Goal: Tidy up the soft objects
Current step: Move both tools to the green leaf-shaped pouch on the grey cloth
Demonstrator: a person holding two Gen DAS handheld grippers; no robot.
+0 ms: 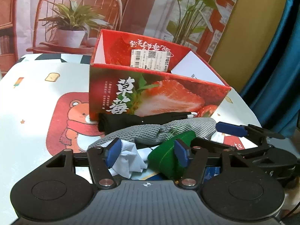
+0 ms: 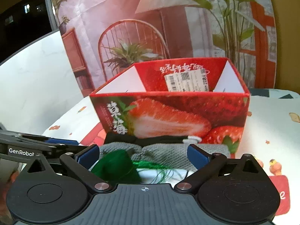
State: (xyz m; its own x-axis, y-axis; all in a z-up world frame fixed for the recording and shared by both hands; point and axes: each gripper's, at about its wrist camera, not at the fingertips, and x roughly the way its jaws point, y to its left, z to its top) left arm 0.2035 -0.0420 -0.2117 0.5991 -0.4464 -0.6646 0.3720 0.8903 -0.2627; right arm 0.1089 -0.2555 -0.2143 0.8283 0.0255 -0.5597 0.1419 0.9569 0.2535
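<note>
A red strawberry box [image 1: 159,93], open at the top, stands on the table; it also shows in the right wrist view [image 2: 168,112]. A black cloth [image 1: 131,121] lies against its front, a grey knitted cloth [image 1: 150,133] just nearer. My left gripper [image 1: 148,152] is open, its jaws around a crumpled white cloth [image 1: 129,159] and a green tasselled pouch [image 1: 166,159]. My right gripper [image 2: 143,156] is open over the grey cloth [image 2: 161,154] and the green pouch [image 2: 116,166]; it also shows in the left wrist view [image 1: 243,131].
The table wears a white cloth with a bear print [image 1: 75,116]. A printed backdrop of a chair and plants [image 1: 78,18] hangs behind. A blue curtain [image 1: 281,56] is at the right. The left gripper's arm [image 2: 28,150] lies at the left in the right wrist view.
</note>
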